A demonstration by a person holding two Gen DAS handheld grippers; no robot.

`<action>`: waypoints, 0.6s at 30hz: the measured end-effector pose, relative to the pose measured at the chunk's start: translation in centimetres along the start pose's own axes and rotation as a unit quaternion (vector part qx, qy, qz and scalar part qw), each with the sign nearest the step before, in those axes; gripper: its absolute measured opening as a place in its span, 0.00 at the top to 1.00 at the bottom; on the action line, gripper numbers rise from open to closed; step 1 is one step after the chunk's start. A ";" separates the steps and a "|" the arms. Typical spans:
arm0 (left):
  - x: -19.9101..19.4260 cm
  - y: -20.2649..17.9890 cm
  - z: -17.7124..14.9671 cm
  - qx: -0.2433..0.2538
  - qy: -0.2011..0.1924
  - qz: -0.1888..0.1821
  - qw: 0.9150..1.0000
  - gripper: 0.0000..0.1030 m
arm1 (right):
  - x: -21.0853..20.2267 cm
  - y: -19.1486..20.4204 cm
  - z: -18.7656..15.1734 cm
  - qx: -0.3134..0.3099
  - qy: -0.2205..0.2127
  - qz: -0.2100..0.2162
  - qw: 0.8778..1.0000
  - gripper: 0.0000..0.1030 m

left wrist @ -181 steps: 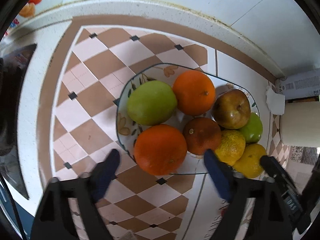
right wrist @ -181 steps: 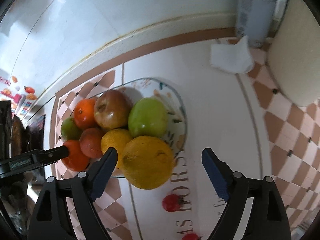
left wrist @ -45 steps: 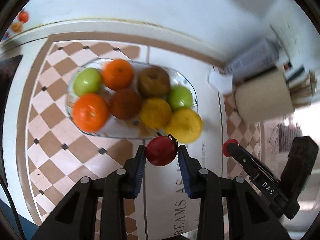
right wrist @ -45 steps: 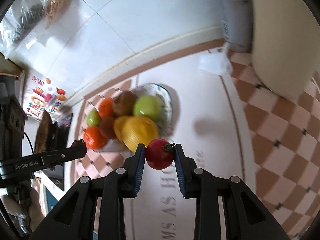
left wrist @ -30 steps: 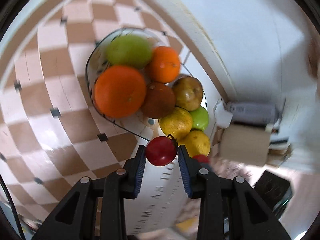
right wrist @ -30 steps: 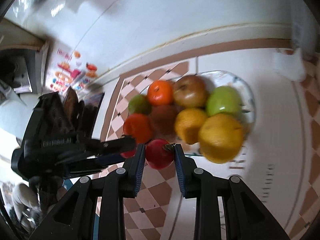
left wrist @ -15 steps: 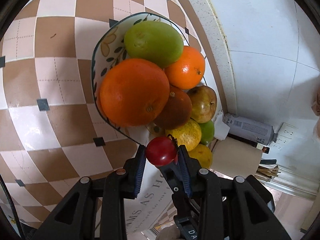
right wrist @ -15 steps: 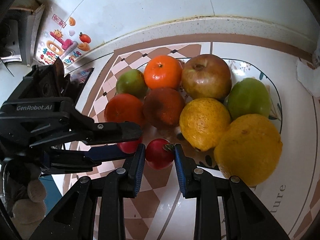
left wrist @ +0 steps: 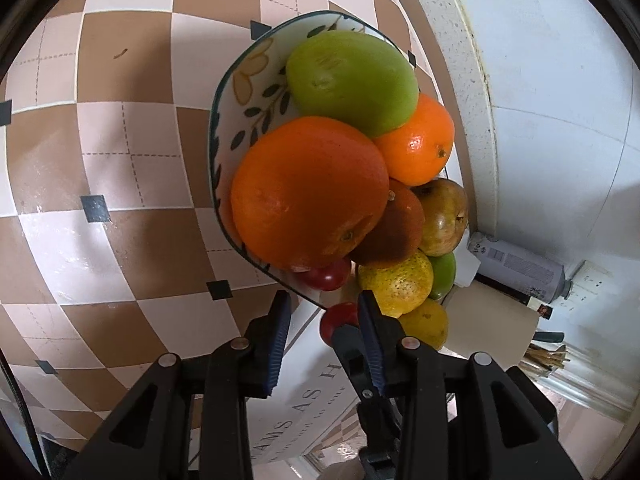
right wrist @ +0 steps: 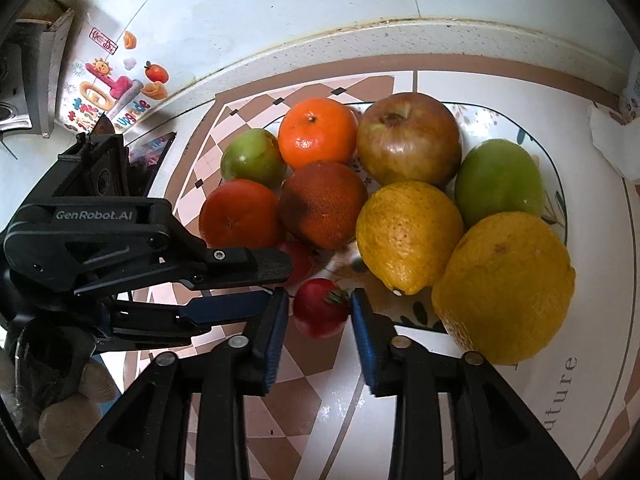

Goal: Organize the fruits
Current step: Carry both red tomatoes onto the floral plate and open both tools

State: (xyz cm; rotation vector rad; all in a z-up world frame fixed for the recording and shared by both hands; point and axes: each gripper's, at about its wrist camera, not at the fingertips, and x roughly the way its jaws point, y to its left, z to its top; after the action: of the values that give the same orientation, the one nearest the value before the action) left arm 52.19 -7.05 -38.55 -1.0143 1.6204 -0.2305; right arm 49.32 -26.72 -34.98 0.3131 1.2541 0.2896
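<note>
Our two grippers crowd the plate's (right wrist: 560,216) near edge: the left gripper (right wrist: 280,280) lies across from the left, its fingers just beside the right gripper (right wrist: 318,312), whose opening jaws flank a tomato (right wrist: 320,308) with small gaps. Beyond, piled fruit blocks the plate, the big orange (left wrist: 308,196) and lemon (right wrist: 504,284) nearest, a second tomato (left wrist: 326,276) wedged under the orange. We see open tiled counter (left wrist: 100,152) left of the plate.
</note>
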 end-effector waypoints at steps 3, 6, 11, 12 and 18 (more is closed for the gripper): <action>-0.5 -0.2 -0.4 0.010 -0.007 0.018 1.000 0.69 | -0.7 -0.1 -0.3 0.010 -0.003 -0.010 1.000 0.34; -1.0 -0.6 -0.9 0.025 -0.011 0.037 0.999 0.69 | -2.1 -0.3 -0.7 0.022 -0.015 -0.001 1.000 0.34; -2.7 -1.0 -2.2 0.079 -0.036 0.106 0.991 0.68 | -4.9 -0.3 -2.6 0.012 -0.026 -0.002 1.000 0.34; -3.2 -0.9 -2.5 0.091 -0.044 0.124 0.987 0.67 | -5.1 -0.4 -3.6 0.009 -0.018 -0.001 1.000 0.34; -4.4 0.8 -4.7 0.155 -0.091 0.239 0.954 0.47 | -1.4 0.4 -8.8 -0.017 0.068 0.002 0.998 0.42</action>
State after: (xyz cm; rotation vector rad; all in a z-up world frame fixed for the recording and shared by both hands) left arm 47.53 -5.14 -34.46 -0.3751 1.5492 -0.0551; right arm 40.49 -26.28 -36.09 0.2710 1.3813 0.3406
